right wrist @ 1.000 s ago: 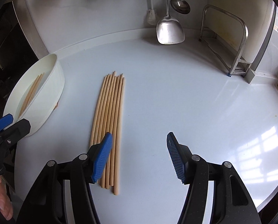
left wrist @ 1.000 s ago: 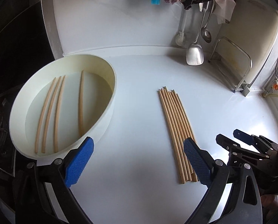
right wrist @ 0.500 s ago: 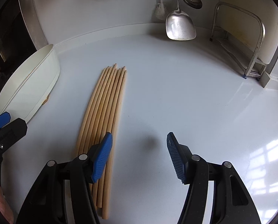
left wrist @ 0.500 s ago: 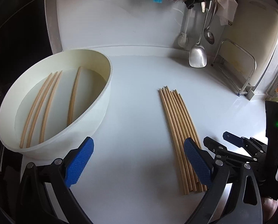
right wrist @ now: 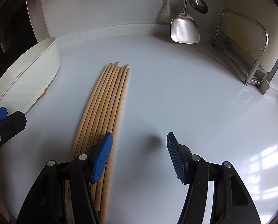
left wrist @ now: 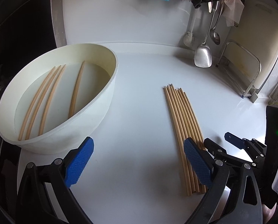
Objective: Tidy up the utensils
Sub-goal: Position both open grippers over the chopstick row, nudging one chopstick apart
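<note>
Room: you are working over a white counter with wide bare space to the right of the sticks; its back edge is curving up into the wall, and a metal strip is closing off the left.
Chopsticks: your loose bundle of pale wooden chopsticks is lying flat on the counter, side by side, tips pointing toward the wall.
Bowl: you are seeing four more chopsticks lying inside the white oval bowl, well apart from the bundle, on its left.
Left gripper: you are holding its jaws wide open over bare counter between bowl and bundle, gripping nothing; its right pad is overlapping the bundle's near end in the view.
Right gripper: you are keeping its jaws open and empty, the left pad sitting over the bundle's right edge.
Surroundings: a steel spatula, a ladle and a metal rack are standing at the back right, clear of you.
</note>
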`<state>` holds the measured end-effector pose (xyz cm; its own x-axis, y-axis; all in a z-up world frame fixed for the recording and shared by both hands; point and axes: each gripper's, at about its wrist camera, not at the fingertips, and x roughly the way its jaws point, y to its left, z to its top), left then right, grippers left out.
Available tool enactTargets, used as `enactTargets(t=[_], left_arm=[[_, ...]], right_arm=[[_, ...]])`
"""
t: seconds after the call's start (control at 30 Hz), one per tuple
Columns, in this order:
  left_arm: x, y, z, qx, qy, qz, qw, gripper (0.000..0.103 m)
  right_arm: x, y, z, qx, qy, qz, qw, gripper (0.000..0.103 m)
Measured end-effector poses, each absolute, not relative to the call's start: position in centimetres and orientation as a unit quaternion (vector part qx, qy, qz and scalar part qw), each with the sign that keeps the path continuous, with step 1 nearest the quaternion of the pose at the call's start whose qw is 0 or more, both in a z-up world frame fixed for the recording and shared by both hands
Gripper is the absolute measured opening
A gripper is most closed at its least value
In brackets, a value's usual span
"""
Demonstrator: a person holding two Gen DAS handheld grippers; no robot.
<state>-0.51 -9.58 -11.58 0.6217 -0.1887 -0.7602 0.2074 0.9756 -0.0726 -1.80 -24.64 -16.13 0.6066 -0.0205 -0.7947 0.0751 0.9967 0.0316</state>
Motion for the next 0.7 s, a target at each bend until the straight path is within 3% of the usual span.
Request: enactTargets(t=[0.7], left_arm=[[-0.2,-10.8,-11.9,0.009,0.429,-0.120,0.895,0.095]], right_arm=[[-2.0,-25.0,-16.5,-0.003,0.444,-0.028,0.896,0.058]])
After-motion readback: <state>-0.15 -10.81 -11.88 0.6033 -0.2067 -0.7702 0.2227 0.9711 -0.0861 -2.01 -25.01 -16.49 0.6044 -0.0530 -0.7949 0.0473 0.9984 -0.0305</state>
